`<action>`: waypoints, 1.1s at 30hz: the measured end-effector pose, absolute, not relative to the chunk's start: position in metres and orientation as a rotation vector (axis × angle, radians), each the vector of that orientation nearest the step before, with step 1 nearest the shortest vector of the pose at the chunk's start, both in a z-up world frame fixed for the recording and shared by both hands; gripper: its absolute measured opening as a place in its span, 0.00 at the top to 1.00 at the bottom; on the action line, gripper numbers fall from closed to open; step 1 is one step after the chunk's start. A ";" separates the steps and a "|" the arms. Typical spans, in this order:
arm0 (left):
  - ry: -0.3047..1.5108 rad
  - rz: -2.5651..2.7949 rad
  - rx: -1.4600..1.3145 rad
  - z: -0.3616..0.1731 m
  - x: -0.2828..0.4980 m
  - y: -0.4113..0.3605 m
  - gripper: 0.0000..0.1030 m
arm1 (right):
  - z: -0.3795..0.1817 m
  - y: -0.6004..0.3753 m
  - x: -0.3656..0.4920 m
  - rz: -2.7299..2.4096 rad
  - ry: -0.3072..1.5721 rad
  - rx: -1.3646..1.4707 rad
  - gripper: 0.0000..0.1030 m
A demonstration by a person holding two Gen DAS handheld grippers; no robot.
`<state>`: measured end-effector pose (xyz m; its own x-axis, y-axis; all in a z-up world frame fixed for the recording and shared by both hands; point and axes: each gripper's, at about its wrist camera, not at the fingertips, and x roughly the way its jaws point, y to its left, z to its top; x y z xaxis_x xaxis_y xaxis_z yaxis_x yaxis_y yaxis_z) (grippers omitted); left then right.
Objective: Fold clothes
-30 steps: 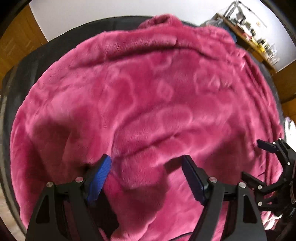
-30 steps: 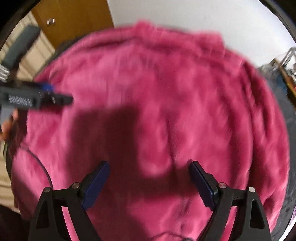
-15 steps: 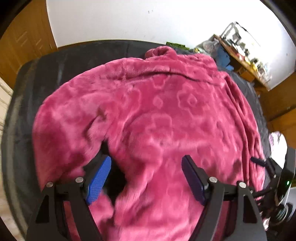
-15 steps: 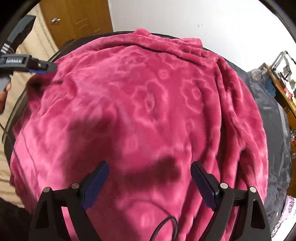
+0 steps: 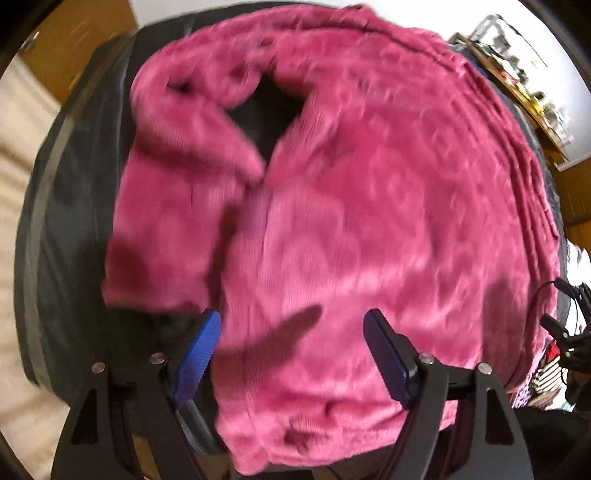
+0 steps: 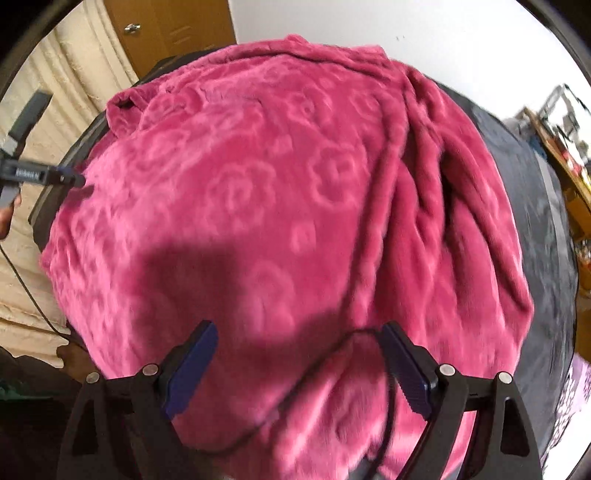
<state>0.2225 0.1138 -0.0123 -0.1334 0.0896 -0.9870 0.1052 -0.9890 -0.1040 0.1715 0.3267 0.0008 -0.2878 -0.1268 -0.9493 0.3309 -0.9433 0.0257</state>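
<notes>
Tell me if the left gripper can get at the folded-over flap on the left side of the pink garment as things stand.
Probably yes. The left gripper is open and holds nothing, and the flap of the pink garment lies uncovered ahead and left of its fingers.

Garment (image 6: 280, 206): we note plush pink fleece, embossed flowers. Table cover (image 5: 74, 206): matt dark cloth. Door (image 6: 173, 29): smooth wood.

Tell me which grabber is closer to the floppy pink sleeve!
Left. The left gripper hovers open with the sleeve just ahead on its left side. The right gripper is open over the middle of the garment, the sleeve far off to its left.
</notes>
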 end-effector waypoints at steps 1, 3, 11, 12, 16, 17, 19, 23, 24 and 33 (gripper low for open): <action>0.250 -2.332 2.056 -0.017 0.232 0.114 0.20 | -0.001 0.334 0.179 -2.303 0.238 1.681 0.11; 0.247 -2.319 2.027 -0.023 0.248 0.114 0.19 | -0.005 0.350 0.195 -2.322 0.210 1.697 0.11; 0.284 -2.204 2.033 -0.050 0.273 0.111 0.19 | -0.034 0.406 0.240 -2.412 0.078 1.772 0.11; 0.284 -2.188 2.037 -0.053 0.273 0.110 0.19 | -0.037 0.414 0.239 -2.427 0.047 1.785 0.11; 0.238 -2.180 2.039 -0.056 0.271 0.111 0.19 | -0.041 0.438 0.236 -2.457 -0.060 1.805 0.11; 0.230 -2.183 2.039 -0.056 0.271 0.111 0.19 | -0.040 0.441 0.236 -2.455 -0.053 1.806 0.11; 0.222 -2.191 2.043 -0.056 0.272 0.110 0.19 | -0.034 0.445 0.240 -2.428 -0.081 1.793 0.11; 0.253 -2.179 2.043 -0.060 0.271 0.106 0.17 | -0.019 0.464 0.254 -2.314 -0.326 1.709 0.11; 0.256 -2.177 2.041 -0.060 0.271 0.105 0.17 | -0.013 0.472 0.259 -2.286 -0.426 1.667 0.11; 0.210 -2.329 1.914 -0.046 0.280 0.117 0.17 | 0.049 0.563 0.317 -2.541 -0.827 1.473 0.11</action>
